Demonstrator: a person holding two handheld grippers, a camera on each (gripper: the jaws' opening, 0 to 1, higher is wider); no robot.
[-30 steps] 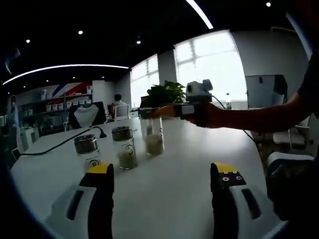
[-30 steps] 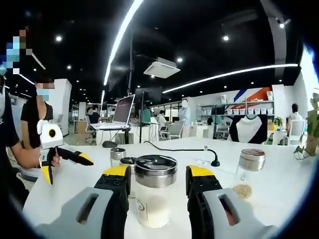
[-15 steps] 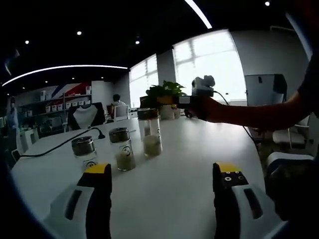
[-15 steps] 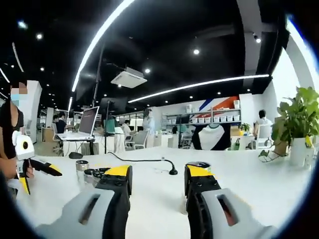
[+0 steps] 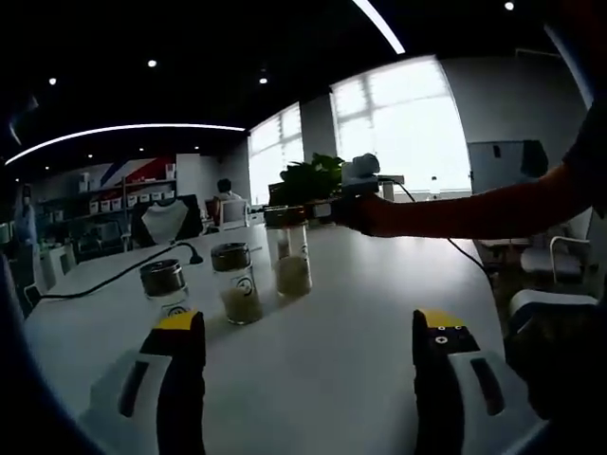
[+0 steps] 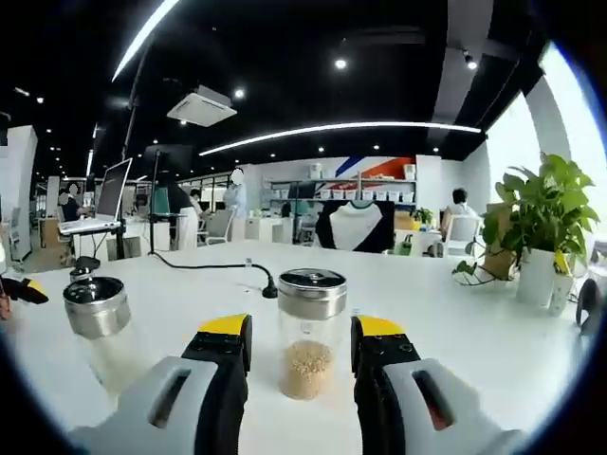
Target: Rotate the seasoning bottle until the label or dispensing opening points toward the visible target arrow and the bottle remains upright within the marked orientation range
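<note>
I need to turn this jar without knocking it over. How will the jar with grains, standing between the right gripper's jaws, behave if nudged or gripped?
The jar is tall and narrow with a metal lid, so a high push would probably tip it. Its clear smooth wall may slip in the right gripper. The grains fill only the bottom, so it is likely light.

- My right gripper (image 5: 318, 210) reached in across the left gripper view, but its jaws were dark against the bottle (image 5: 289, 252), so I could not tell their grip.
- In the right gripper view, the lower part of the jar (image 6: 307, 334) between my jaws was cut off behind them.
- Labels on the jars (image 5: 239, 282) were too small to read.
- The nearest jar's (image 6: 100, 327) glass body was blurred.
- My left gripper's tip (image 6: 24, 290) was cut off by the edge.
</note>
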